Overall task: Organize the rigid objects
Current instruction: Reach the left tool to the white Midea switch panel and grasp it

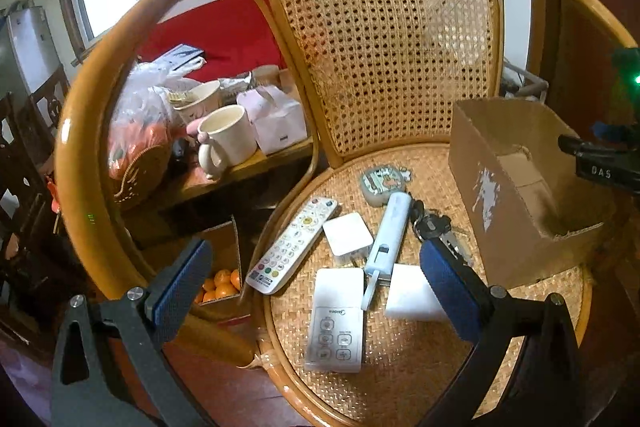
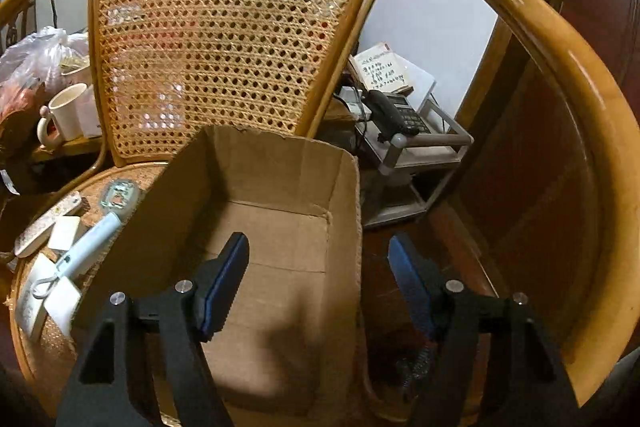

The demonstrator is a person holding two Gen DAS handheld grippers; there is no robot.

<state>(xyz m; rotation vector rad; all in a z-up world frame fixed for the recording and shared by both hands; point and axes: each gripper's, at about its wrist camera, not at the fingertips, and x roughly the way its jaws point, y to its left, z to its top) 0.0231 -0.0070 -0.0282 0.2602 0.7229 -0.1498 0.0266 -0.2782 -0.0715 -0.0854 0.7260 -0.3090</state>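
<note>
Both tools gape empty: right tool (image 2: 316,283) straddles the box wall (image 2: 352,227); only the left tool (image 1: 316,283) shows keys (image 1: 430,225).

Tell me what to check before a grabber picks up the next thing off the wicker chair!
1. Brown cardboard box has room: ok, it looks empty inside.
2. Left gripper open and holding nothing: ok.
3. Right gripper open and holding nothing: ok; one finger is inside the box, the other is outside its right wall.
4. Things to pack in sight on the woven seat: ok; long white TV remote, white air-conditioner remote, pale blue stick-shaped gadget, bunch of keys.
5. The pale blue gadget free to lift: ok, it lies on top of its neighbours.
6. Box steady on the seat: cannot tell.
</note>
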